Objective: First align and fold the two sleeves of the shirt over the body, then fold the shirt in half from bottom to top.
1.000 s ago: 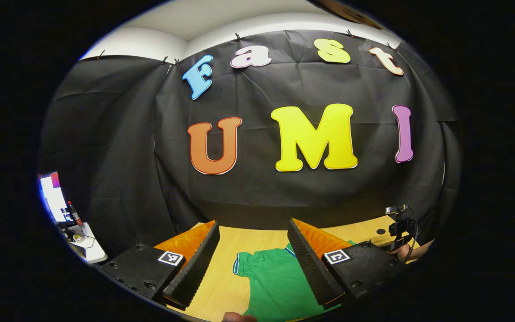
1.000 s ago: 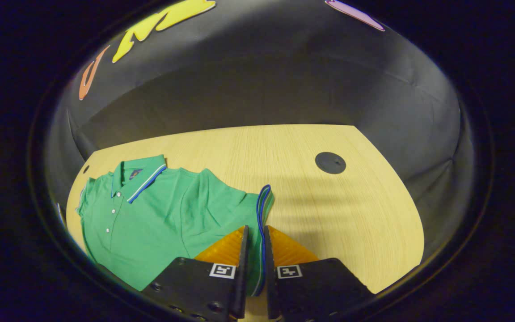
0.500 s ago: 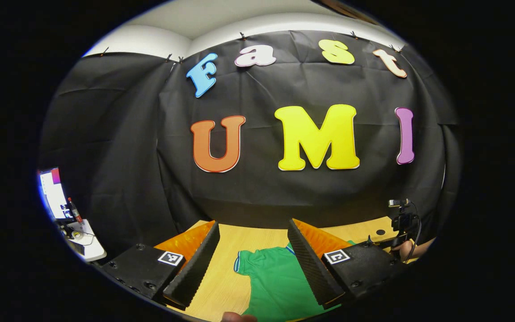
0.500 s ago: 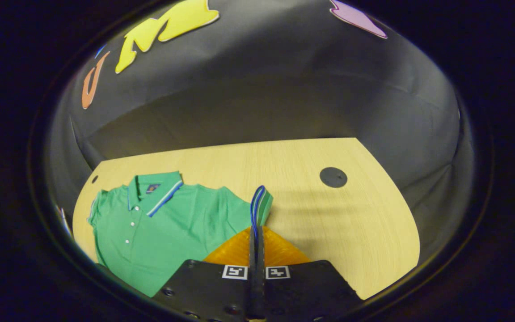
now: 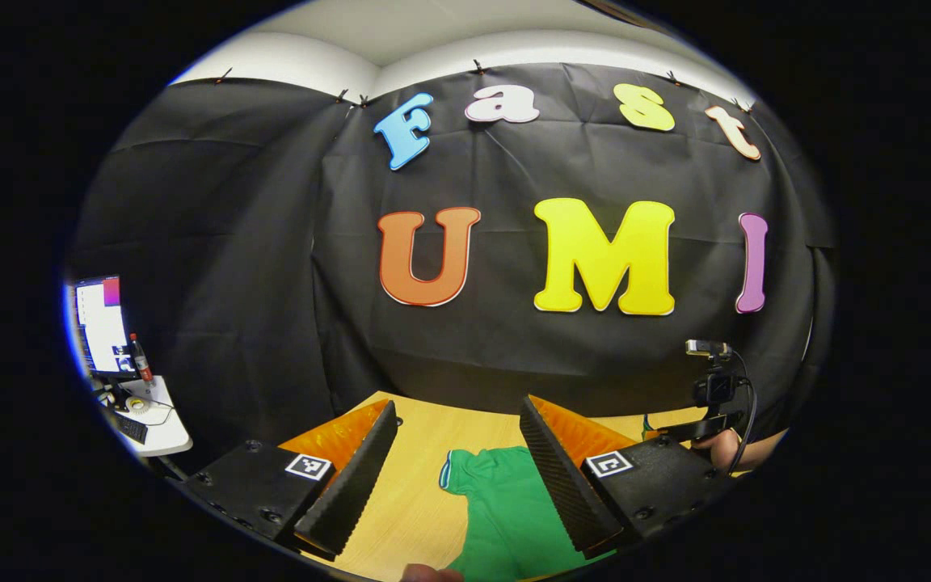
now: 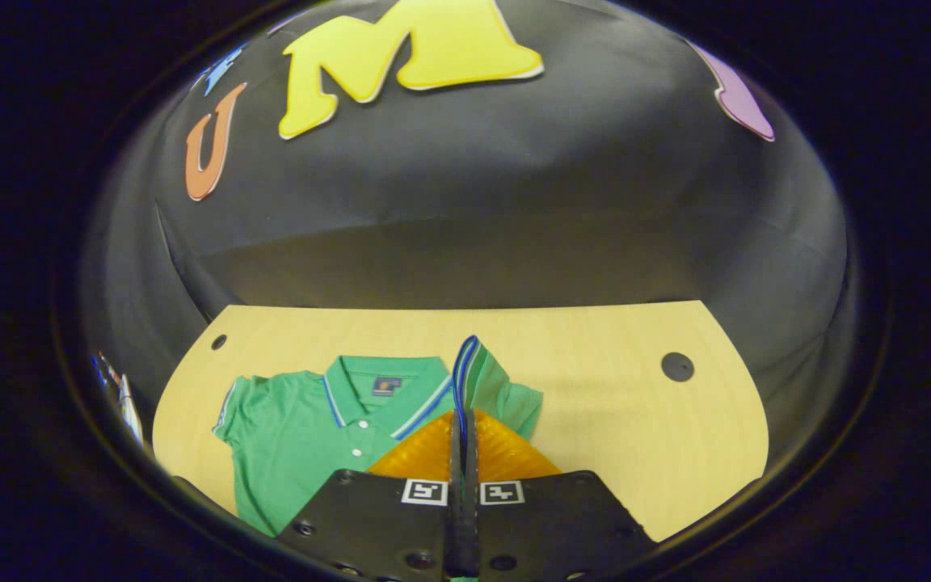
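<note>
— So, where's the shirt (image 6: 304,436)?
— Flat on the table (image 6: 619,420), ahead-left of the right gripper (image 6: 462,428), which pinches its sleeve (image 6: 465,368).
— And the left gripper (image 5: 457,461)?
— Fingers spread, hovering above the shirt's other sleeve.

Green shirt (image 6: 304,436), blue-and-white striped trim

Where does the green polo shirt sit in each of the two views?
Left gripper view: the green polo shirt lies low in the picture on the wooden table, between the open left tongs.
Right gripper view: lower left, its sleeve cuff pinched in the right tongs.
Shared landmark: the wooden table.
</note>
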A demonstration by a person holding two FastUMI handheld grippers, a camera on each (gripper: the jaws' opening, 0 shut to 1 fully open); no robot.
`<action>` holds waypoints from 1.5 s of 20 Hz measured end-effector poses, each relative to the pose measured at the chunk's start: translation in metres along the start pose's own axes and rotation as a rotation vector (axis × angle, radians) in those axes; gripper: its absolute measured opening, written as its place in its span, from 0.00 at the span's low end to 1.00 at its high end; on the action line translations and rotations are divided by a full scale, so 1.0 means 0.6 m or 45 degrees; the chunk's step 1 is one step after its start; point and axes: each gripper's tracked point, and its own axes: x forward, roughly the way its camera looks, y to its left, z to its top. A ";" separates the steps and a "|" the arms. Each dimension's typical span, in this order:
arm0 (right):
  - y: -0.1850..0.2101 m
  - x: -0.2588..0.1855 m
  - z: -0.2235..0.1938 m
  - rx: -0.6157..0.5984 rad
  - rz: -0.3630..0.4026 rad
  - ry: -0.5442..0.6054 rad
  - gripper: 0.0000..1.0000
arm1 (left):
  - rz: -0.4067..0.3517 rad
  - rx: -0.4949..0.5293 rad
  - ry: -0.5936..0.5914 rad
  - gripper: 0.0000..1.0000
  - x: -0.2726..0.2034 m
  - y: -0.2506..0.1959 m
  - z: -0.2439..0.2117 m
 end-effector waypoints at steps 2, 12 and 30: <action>0.050 0.020 -0.013 -0.007 0.027 0.028 0.00 | 0.025 -0.008 0.014 0.98 -0.003 0.025 -0.007; 0.190 0.038 -0.041 -0.033 0.184 0.048 0.72 | 0.130 0.002 0.049 0.98 -0.018 0.117 -0.019; 0.140 -0.335 -0.010 -0.148 0.106 -0.242 0.96 | -0.295 -0.216 0.352 0.97 0.187 0.049 -0.223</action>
